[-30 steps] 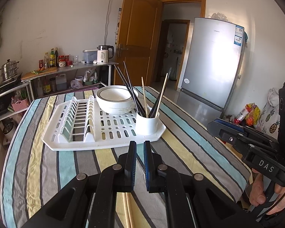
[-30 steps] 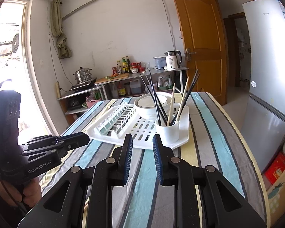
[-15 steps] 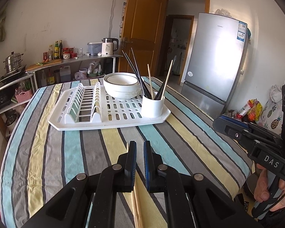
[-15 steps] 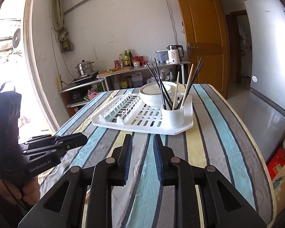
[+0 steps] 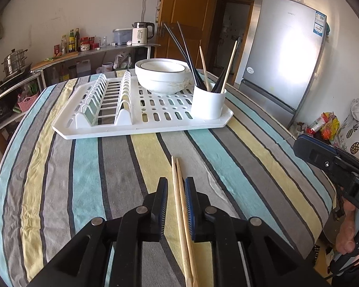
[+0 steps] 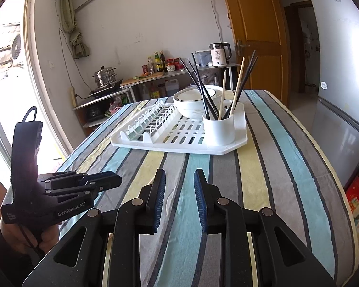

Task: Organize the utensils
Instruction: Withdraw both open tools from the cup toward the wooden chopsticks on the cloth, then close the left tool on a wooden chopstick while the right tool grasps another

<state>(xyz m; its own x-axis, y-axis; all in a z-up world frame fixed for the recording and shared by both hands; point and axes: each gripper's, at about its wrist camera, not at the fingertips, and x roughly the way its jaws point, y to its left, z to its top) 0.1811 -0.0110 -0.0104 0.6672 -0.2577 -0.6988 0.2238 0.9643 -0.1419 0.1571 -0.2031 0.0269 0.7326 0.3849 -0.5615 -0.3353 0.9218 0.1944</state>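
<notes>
Two wooden chopsticks [image 5: 179, 191] lie on the striped tablecloth, running between the fingers of my left gripper [image 5: 176, 193], which is open around them without touching. A white utensil cup [image 5: 208, 102] with several black and wooden chopsticks stands on the white dish rack [image 5: 141, 119], beside stacked white bowls [image 5: 164, 74]. My right gripper [image 6: 179, 189] is open and empty above the cloth, well short of the cup [image 6: 219, 129] and rack [image 6: 179, 141]. The left gripper also shows in the right wrist view [image 6: 103, 184].
The table [image 5: 59, 167] has a striped cloth; its right edge drops toward a silver fridge [image 5: 284, 55]. A shelf with bottles, a kettle and a steamer pot [image 5: 14, 62] stands behind. The right gripper's body [image 5: 332, 165] is at the right.
Both grippers have pulled back from the rack toward the near side of the table. My left gripper has opened, and two wooden chopsticks now lie between its fingers.
</notes>
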